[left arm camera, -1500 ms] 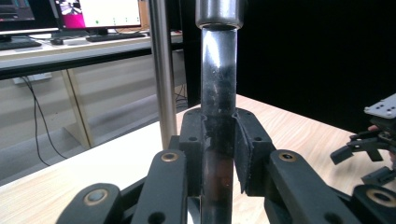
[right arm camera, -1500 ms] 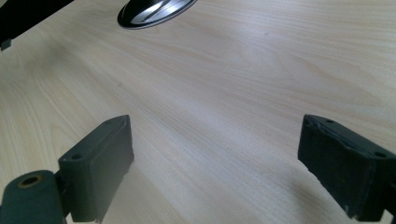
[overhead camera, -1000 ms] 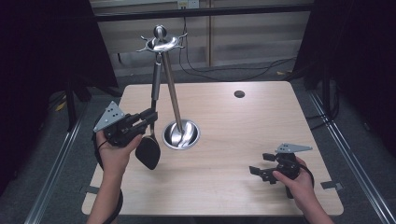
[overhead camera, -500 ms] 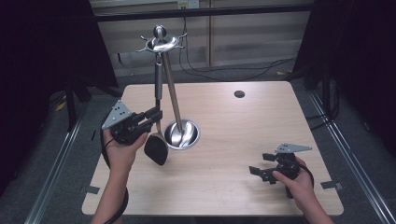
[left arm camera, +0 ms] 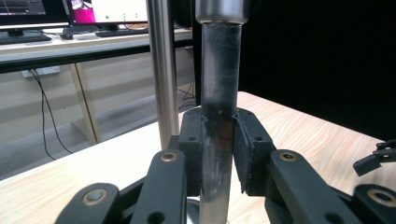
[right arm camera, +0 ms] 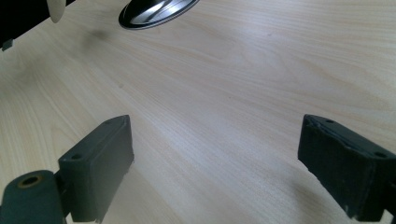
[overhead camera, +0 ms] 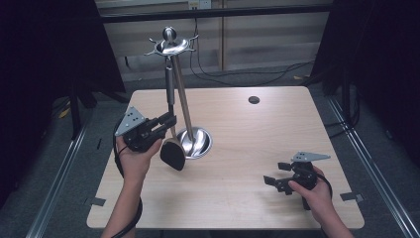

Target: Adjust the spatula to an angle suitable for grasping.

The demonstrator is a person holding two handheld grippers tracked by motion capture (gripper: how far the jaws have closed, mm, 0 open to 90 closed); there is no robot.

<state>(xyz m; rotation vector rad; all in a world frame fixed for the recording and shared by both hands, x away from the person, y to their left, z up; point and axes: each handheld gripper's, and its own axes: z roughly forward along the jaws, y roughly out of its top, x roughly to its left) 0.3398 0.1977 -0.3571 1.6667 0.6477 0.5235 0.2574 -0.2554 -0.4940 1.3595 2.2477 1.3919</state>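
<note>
Your left gripper [overhead camera: 166, 124] clamped the spatula [overhead camera: 172, 148] handle, stand pole [overhead camera: 182, 106] just at its 3 o'clock, chrome base [overhead camera: 198, 144] close by, your right gripper [overhead camera: 277, 181] spread wide over bare table [overhead camera: 237, 198] at 5 o'clock.

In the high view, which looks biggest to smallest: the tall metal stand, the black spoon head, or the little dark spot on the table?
1. Metal stand, by far the largest.
2. Black spoon head, hanging from the handle the left tool grips.
3. Dark spot, smallest, though it lies farther from the camera.

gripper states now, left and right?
Left gripper: shut on the handle of the black-headed utensil, beside the rack pole.
Right gripper: open, nothing between the jaws, low over the table.
</note>
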